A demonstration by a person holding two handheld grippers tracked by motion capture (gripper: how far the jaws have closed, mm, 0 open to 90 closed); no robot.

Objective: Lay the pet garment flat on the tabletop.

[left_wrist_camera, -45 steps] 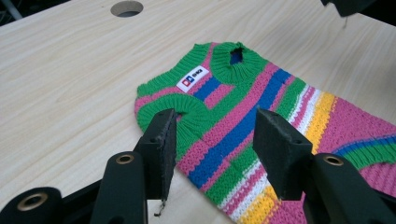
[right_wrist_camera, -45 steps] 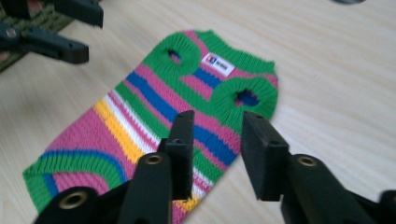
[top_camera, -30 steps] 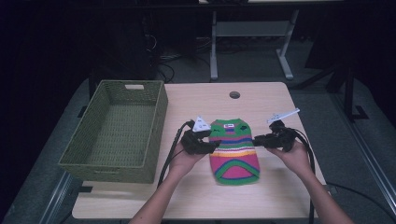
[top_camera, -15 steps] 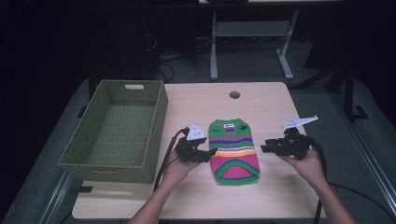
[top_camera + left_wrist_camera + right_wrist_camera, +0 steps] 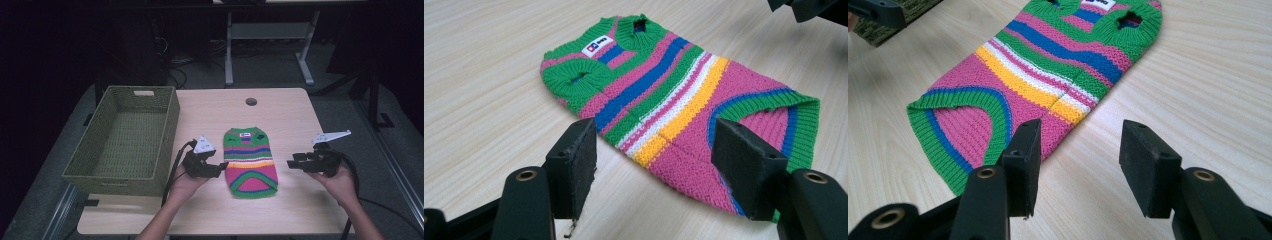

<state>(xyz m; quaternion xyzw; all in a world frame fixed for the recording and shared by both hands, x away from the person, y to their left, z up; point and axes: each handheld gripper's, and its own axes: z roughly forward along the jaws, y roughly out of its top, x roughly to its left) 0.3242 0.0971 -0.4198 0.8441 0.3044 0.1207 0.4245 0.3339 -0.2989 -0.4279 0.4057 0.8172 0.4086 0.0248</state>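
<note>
Moved: both grippers have drawn away from the sweater (image 5: 250, 161) since the earlier frames, the right gripper (image 5: 294, 163) farther out than the left gripper (image 5: 221, 167); both sets of jaws have just been opening, with nothing between them.
Left jaws: released, spread wide and empty, hovering just beside one long side of the sweater, which lies flat straight ahead of them (image 5: 684, 105).
Right jaws: released too, half spread and empty, set a little apart from the opposite long side (image 5: 1048, 75).
Sweater position: flat on the counter (image 5: 280, 115), between the two pairs of jaws, collar end pointing away from the person, hem end nearer.
Basket: a green woven basket (image 5: 125, 145) stands beyond the left jaws, on the side away from the sweater, nothing in it.
Handling: light, soft and floppy, I judge (a small knit, sized for a pet by the look of it); it will sag and fold wherever it is unsupported, and is not fragile.
Grip: the knit should give good friction against the dark padded jaws; slipping seems unlikely.
Where to hold: pinch a doubled edge, best the thick ribbed hem or the side seams nearest each pair of jaws, one per side so it stays spread.
Material: chunky ribbed knit, stripes of pink, green, blue, yellow and white, green ribbed collar and armholes, a small white label at the neck.
Counter surface: pale wood grain, smooth and matte.
</note>
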